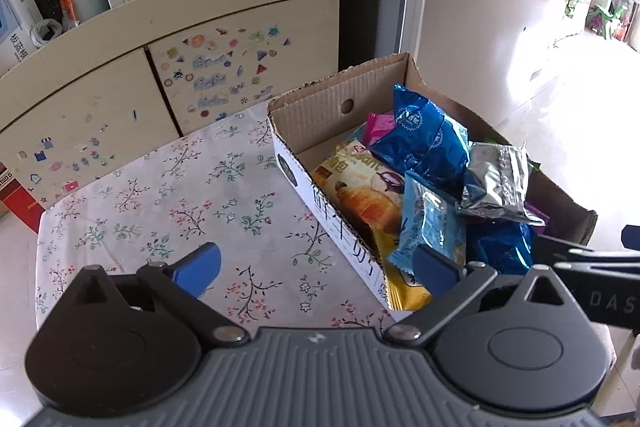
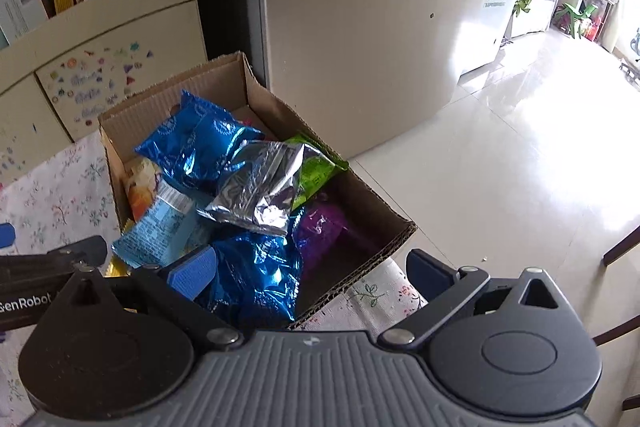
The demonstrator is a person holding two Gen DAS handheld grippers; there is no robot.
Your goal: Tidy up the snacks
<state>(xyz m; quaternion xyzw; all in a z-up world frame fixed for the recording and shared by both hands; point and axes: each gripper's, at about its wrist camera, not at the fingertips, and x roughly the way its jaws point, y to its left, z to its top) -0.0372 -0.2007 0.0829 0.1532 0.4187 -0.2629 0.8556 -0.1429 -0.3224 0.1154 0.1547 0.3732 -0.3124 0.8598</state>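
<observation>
Two blue-padded grippers, left gripper point(image 1: 316, 269) and right gripper point(image 2: 312, 273), are spread wide, gripping nothing. At one o'clock from the left one, an open brown cardboard box point(image 1: 320, 99) on the floral tablecloth point(image 1: 160, 195) holds shiny blue snack bags point(image 1: 424, 135), a crumpled silver foil packet point(image 2: 260, 195) and a croissant-printed wrapper point(image 1: 360, 195).

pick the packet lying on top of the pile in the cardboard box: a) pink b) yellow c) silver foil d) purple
c: the crinkled silver foil packet lies over the blue packets and the green packet inside the cardboard box, with nothing resting on it.
</observation>
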